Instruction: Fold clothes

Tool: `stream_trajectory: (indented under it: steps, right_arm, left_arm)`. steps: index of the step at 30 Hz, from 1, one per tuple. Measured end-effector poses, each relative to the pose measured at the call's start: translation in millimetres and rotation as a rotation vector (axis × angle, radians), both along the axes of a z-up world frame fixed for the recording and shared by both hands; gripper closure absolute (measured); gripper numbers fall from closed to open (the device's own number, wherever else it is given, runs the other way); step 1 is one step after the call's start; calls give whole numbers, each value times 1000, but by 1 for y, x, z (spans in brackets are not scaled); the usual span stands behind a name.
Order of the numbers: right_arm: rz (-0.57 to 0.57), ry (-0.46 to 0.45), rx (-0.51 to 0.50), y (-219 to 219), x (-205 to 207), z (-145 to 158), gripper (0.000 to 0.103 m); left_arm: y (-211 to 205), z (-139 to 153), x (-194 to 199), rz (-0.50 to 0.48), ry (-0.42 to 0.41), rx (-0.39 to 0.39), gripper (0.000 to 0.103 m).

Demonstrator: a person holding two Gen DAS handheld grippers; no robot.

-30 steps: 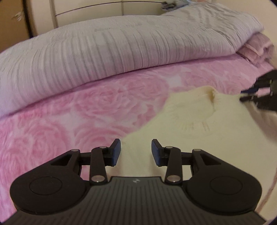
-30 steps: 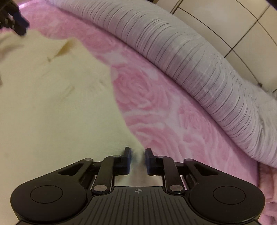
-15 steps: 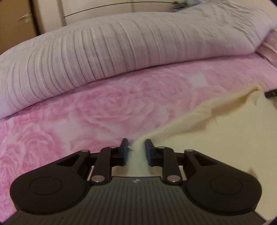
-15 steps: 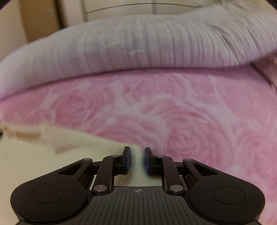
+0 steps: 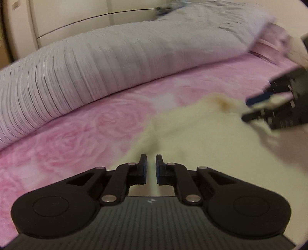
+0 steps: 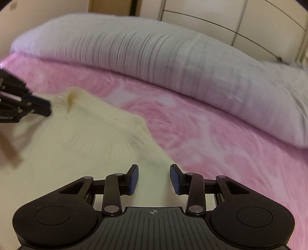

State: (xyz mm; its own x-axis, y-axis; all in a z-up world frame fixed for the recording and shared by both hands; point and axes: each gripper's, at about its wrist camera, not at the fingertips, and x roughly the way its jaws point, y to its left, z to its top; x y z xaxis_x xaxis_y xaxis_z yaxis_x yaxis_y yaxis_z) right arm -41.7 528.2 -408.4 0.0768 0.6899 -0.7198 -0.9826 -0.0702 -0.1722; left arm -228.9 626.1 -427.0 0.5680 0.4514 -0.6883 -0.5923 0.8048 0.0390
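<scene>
Here, nearest the left wrist camera, the left gripper has its jaws drawn close together on a pinch of the cream garment, with cloth showing in the narrow slot between the blue pads. The garment spreads away from that pinch across the near side of the bed and rises in a soft ridge just ahead of the fingers. Further along it, toward the right edge of this view, the right gripper comes in blurred, its jaws apart over the cloth; a pale strip lies between them, but whether it touches them cannot be told. A small brown mark sits on the garment close to that gripper.

In the right wrist view, the right gripper has its jaws standing well apart, with the cream garment lying flat beneath and between them, nothing clamped. The cloth's edge runs diagonally from beside the right-hand finger up toward the left, ending in a small raised fold. The left gripper shows at the left edge of this view, at the garment's far part.

Beyond the garment lies the pink rose-patterned bedsheet. Along the far side of the bed rests a long grey striped duvet, rolled into a bank. Behind it stand pale cabinet doors
</scene>
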Motion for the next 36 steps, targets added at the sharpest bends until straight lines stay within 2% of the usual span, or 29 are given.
stream_trajectory:
  steps: [1,3,5,9,12,14,18,21,24,27,30,33,34,36]
  right_arm:
    - [-19,27,8,10,4,-3,65]
    - [-88,142,15,27,23,-2,62]
    - [-176,299,2,31,45,6,61]
    - [-297,421,18,-1,67,31,61]
    - [-280,390,-24,-58,57,50,61]
    - [-242,318,-64,-97,35,54,61]
    - [-165,163,-117,-189,-27,47,61]
    - [-182,118,-177,-253,-62,30,61]
    - [-237,111,-179,-318,-82,25,61]
    - [-338,189,-204,-380,-83,29,61]
    - [-322,201,-222,-434,-96,35,61]
    - [-270,111,-296,-474,-117,44,61]
    - [-280,107,-341,-482,-120,47,61]
    - [-361,182,-424,-491,-114,57,60]
  left_arm:
    - [10,-1,6,36,-18,-17,100]
    - [26,2,17,102,-35,-39,100]
    - [32,9,20,154,-31,-40,89]
    - [9,30,-23,223,-101,-83,89]
    - [-33,37,-60,227,-80,-100,90]
    - [-74,35,-85,209,-42,-103,90]
    - [-169,30,-133,202,23,-110,90]
    - [-241,26,-168,203,80,-113,90]
    - [-294,33,-209,296,79,-151,89]
    - [-346,39,-248,384,87,-191,90]
    - [-394,48,-272,414,142,-219,90]
    - [-432,61,-284,435,230,-287,90]
    - [-441,66,-285,442,259,-313,90]
    - [-456,79,-287,463,313,-359,89]
